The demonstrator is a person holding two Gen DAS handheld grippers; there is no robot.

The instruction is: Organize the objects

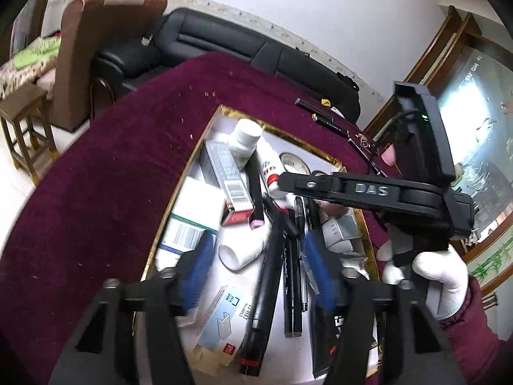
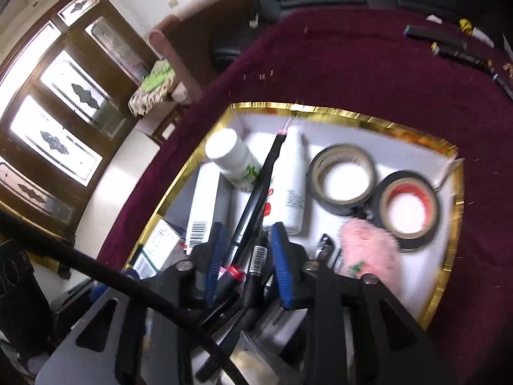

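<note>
Left wrist view: looks steeply down from close above the near end of the gold-rimmed tray (image 1: 290, 134), its far side facing a black sofa (image 1: 224, 41). Right wrist view: equally close and downward, angled from the tray's right side. Both share the tray, white bottle (image 1: 245, 139) and maroon cloth (image 1: 128, 134).

Daylit, fisheye-warped edges; right wrist view motion-blurred.
</note>
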